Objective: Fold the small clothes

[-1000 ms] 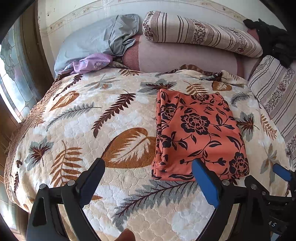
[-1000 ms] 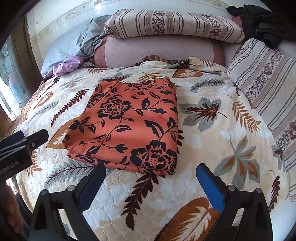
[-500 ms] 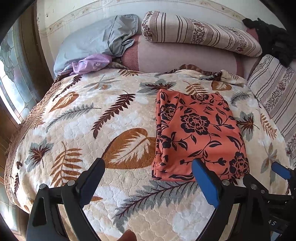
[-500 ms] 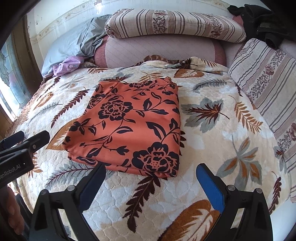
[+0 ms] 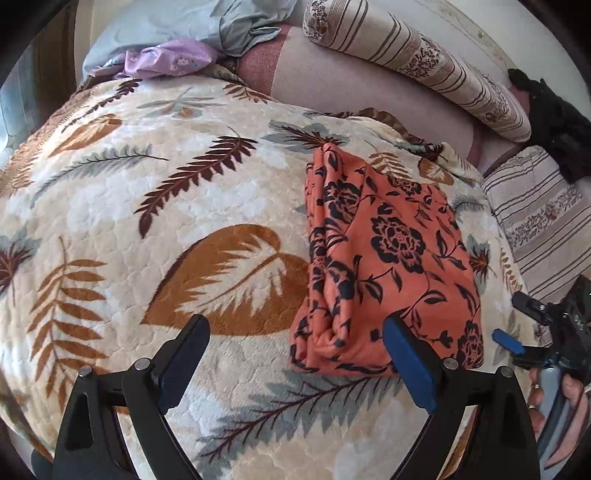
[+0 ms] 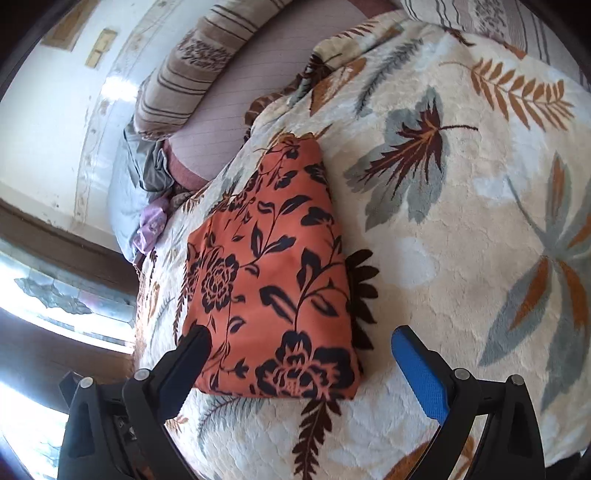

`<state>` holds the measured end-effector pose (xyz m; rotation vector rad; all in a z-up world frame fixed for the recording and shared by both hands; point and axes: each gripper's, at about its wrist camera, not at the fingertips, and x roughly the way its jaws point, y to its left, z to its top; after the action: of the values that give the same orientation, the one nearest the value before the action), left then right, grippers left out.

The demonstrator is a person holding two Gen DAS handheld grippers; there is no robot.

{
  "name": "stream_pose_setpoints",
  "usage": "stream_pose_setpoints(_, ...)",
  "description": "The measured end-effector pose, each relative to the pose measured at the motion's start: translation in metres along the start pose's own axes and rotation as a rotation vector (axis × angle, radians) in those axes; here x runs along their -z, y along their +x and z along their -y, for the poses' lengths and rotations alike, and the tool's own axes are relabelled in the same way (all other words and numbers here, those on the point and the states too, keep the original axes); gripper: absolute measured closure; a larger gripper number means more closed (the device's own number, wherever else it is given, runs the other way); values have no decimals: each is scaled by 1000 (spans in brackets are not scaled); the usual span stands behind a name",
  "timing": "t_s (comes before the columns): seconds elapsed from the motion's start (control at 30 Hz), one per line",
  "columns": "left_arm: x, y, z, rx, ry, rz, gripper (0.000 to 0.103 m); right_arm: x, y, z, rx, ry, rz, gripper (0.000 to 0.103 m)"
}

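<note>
A folded orange cloth with a black flower print (image 5: 388, 258) lies flat on the leaf-patterned blanket (image 5: 166, 221); it also shows in the right wrist view (image 6: 269, 288). My left gripper (image 5: 295, 354) is open and empty, just before the cloth's near left corner. My right gripper (image 6: 301, 354) is open and empty, tilted, with its jaws either side of the cloth's near edge, above it. The right gripper also shows at the right edge of the left wrist view (image 5: 546, 332).
Striped pillows (image 5: 413, 59) and a pink bolster (image 5: 351, 85) lie at the bed's head. A grey pillow (image 5: 177, 26) and a purple garment (image 5: 166, 62) lie at the far left. A black garment (image 5: 554, 122) lies at the far right. A window (image 6: 44, 302) is left of the bed.
Both grippers have moved down and closer to the folded cloth. The right gripper has rolled sideways, so its view is tilted. The cloth has not moved.
</note>
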<state>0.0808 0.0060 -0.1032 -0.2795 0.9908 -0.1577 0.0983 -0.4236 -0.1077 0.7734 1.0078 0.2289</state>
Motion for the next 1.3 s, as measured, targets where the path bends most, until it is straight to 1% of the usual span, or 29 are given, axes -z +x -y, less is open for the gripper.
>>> stream_pose_setpoints(0.07,-7,12,3,37,-12,-11,8,-12,20,1,-35,13,-49,4)
stream_pose_setpoints(0.13,-7,29,5,38,-20,-53,8,-15,41,2,-27,31,-107,5)
stream_pose_setpoints(0.17,-4,38,6,31,-15,-79,9,-12,49,0,-35,20,-131,9)
stream_pose_setpoints(0.2,-1,46,6,9,-4,-109,11,-8,56,-7,0,-20,-156,35)
stream_pose_setpoints(0.23,5,53,6,-16,12,-134,13,-2,58,-13,81,-80,-157,54)
stream_pose_setpoints(0.27,10,57,5,-26,20,-142,16,5,58,-21,140,-145,-143,58)
stream_pose_setpoints(0.3,15,60,2,-29,19,-144,16,10,57,-29,204,-213,-132,65)
stream_pose_setpoints(0.33,19,59,-1,-19,13,-134,16,15,55,-37,256,-270,-117,67)
stream_pose_setpoints(0.37,20,57,-3,-11,13,-122,18,19,52,-41,294,-313,-101,67)
stream_pose_setpoints(0.4,21,54,-3,-14,13,-122,24,22,49,-42,318,-338,-89,67)
stream_pose_setpoints(0.43,21,51,-2,-4,14,-124,29,21,47,-40,314,-335,-85,67)
stream_pose_setpoints(0.47,20,47,0,13,21,-126,40,19,44,-36,281,-304,-90,67)
stream_pose_setpoints(0.5,17,42,2,18,34,-123,42,16,41,-32,228,-268,-93,65)
stream_pose_setpoints(0.53,13,36,6,11,51,-105,42,11,37,-30,181,-241,-101,55)
stream_pose_setpoints(0.57,9,29,9,2,64,-69,41,8,32,-29,134,-215,-93,41)
stream_pose_setpoints(0.6,3,23,12,-8,72,-31,37,4,26,-30,93,-194,-62,19)
stream_pose_setpoints(0.63,-4,21,13,-19,74,-4,32,-3,21,-33,68,-178,-31,12)
stream_pose_setpoints(0.67,-11,22,14,-28,72,6,25,-11,20,-35,45,-165,-14,12)
stream_pose_setpoints(0.77,-21,44,11,-11,53,-52,25,-38,37,-35,-13,-95,-19,12)
stream_pose_setpoints(0.8,-19,53,11,-16,53,-88,32,-47,44,-30,-29,-60,-24,12)
stream_pose_setpoints(0.87,-10,70,9,-30,53,-144,42,-64,67,-23,-3,-24,-52,12)
stream_pose_setpoints(0.9,-6,74,7,-21,42,-147,42,-70,78,-22,-2,-33,-85,18)
stream_pose_setpoints(0.93,-2,74,6,-19,36,-138,42,-73,86,-24,52,-80,-115,42)
stream_pose_setpoints(0.97,0,72,5,-15,36,-128,42,-73,93,-31,141,-152,-124,52)
stream_pose_setpoints(1.03,1,72,6,-13,47,-125,42,-70,97,-47,242,-267,-101,53)
stream_pose_setpoints(1.1,-2,71,8,-21,54,-128,41,-68,94,-54,289,-292,-60,52)
stream_pose_setpoints(1.13,-3,69,9,-24,56,-127,41,-67,90,-54,297,-268,-37,42)
stream_pose_setpoints(1.17,-3,64,10,-32,58,-114,41,-65,83,-55,301,-250,-20,38)
stream_pose_setpoints(1.3,0,36,14,-117,109,-26,33,-36,50,-75,263,-289,37,31)
